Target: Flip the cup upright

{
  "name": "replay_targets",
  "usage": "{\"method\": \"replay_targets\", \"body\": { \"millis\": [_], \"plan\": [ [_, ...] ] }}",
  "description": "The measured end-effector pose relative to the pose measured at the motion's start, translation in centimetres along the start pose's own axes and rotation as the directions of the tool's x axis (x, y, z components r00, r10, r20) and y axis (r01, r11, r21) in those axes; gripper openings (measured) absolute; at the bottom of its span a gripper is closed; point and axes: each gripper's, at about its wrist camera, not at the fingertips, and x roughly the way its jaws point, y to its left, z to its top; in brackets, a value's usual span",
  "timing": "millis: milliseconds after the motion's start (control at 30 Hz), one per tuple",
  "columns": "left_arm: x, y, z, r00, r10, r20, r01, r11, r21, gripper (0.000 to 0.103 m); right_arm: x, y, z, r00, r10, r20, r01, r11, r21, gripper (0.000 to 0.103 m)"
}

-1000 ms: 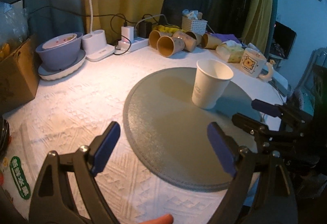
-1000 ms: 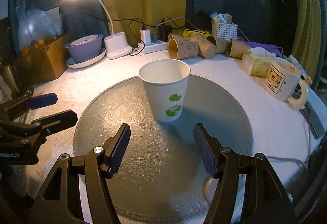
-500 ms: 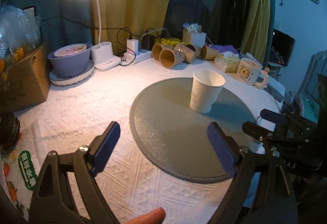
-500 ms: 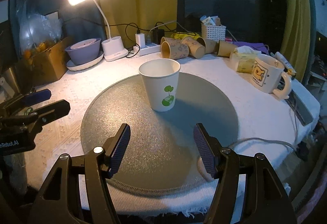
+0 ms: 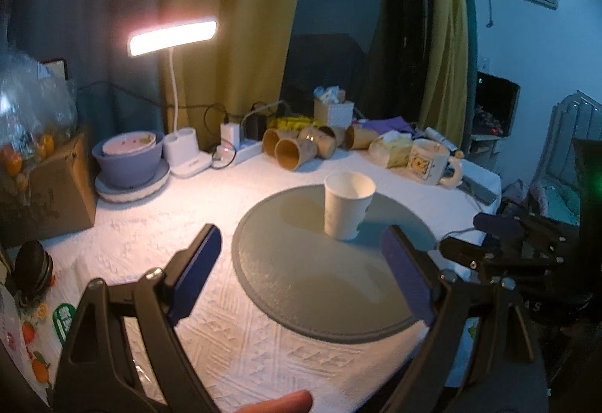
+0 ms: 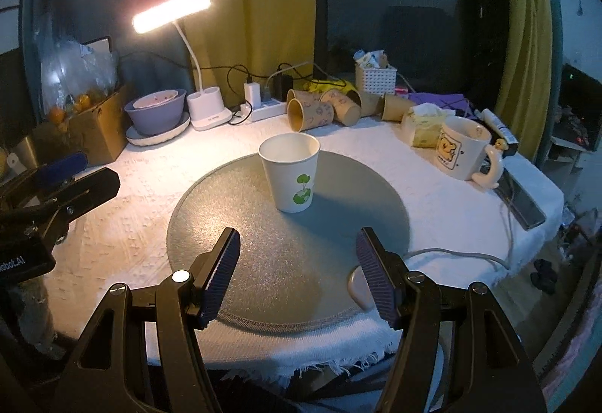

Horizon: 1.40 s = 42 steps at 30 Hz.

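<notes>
A white paper cup [image 5: 348, 204] with a green leaf print [image 6: 290, 179] stands upright, mouth up, on a round grey mat [image 5: 301, 262] [image 6: 263, 243]. My left gripper [image 5: 301, 270] is open and empty, back from the cup near the mat's front edge. My right gripper [image 6: 299, 270] is open and empty, back from the cup over the mat's near edge. Each gripper shows in the other's view: the right one at the right of the left wrist view [image 5: 500, 243], the left one at the left of the right wrist view [image 6: 56, 179].
The table has a white cloth [image 6: 124, 224]. At the back stand a lit desk lamp [image 6: 171, 12], a purple bowl [image 6: 156, 112], a power strip [image 6: 263, 108], several brown cups lying down [image 6: 312, 113], a tissue pack [image 6: 425, 130] and a bear mug [image 6: 461, 149]. A cardboard box [image 5: 41, 194] is at left.
Both grippers have pulled back and up from the cup, so it looks smaller and farther away. The cup has stayed upright on the mat. Both stay open.
</notes>
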Motion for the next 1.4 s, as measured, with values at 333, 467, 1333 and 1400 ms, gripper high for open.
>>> {"method": "replay_targets", "body": {
  "millis": [333, 467, 1333, 1400],
  "plan": [
    [-2.7, -0.8, 1.5, 0.996, -0.04, 0.079, 0.037, 0.998, 0.043, 0.088, -4.0, 0.3, 1.1, 0.997, -0.046, 0.065, 0.047, 0.999, -0.01, 0.067],
    [-3.5, -1.0, 2.2, 0.993, -0.056, 0.1, 0.051, 0.997, 0.05, 0.088, -5.4, 0.6, 1.6, 0.995, -0.052, 0.089, 0.054, 0.998, -0.011, 0.067],
    [-7.7, -1.4, 4.4, 0.973, -0.082, 0.216, 0.068, 0.995, 0.07, 0.088, -10.7, 1.1, 3.5, 0.979, -0.052, 0.195, 0.053, 0.999, 0.004, 0.067],
    [-7.7, -1.4, 4.4, 0.973, -0.079, 0.217, 0.066, 0.995, 0.069, 0.088, -10.8, 1.1, 3.5, 0.979, -0.055, 0.197, 0.055, 0.998, 0.005, 0.067]
  ]
}}
